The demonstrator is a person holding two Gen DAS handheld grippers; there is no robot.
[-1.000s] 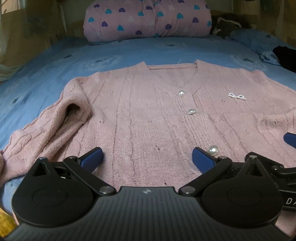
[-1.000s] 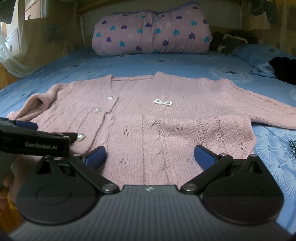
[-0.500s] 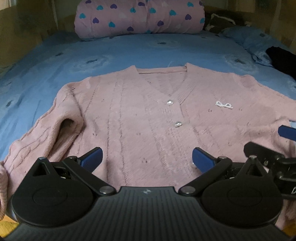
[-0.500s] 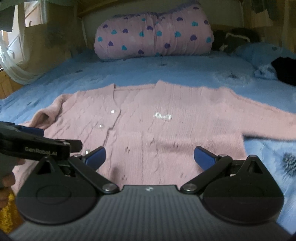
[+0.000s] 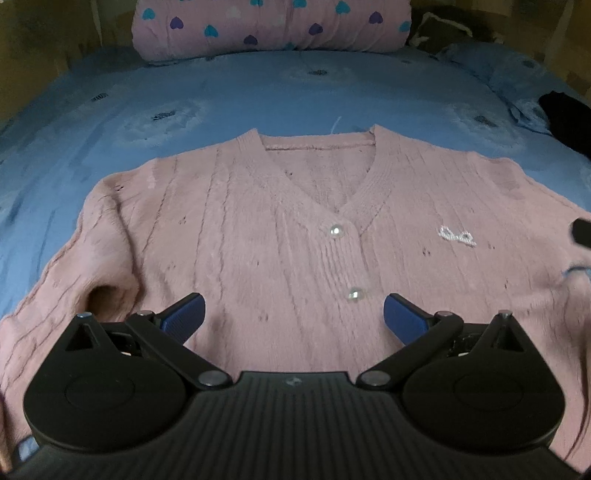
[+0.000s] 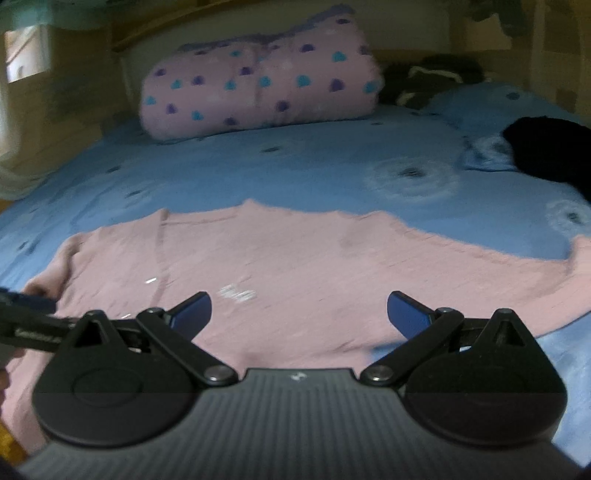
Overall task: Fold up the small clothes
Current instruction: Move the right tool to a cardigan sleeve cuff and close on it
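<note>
Bedsheet (image 5: 295, 92): blue, with pale dandelion-like blooms and small dark marks; it fills the middle of both views from 9 o'clock to 3 o'clock.
Rolled quilt (image 5: 273, 26): pink, dotted with teal, purple and white hearts; lies crosswise at 12 o'clock at the head of the bed, resting on the sheet.
Blue pillow (image 6: 491, 107): same blue print, at 2 o'clock, just right of the quilt.
Black garment (image 6: 550, 147): dark heap at 3 o'clock, lying against the pillow's near edge.
Dark bundle (image 6: 424, 81): brownish-black with a pale cord, at 1 o'clock, between quilt and pillow.
Headboard (image 6: 406, 22): pale panel behind the quilt, 12 o'clock.
</note>
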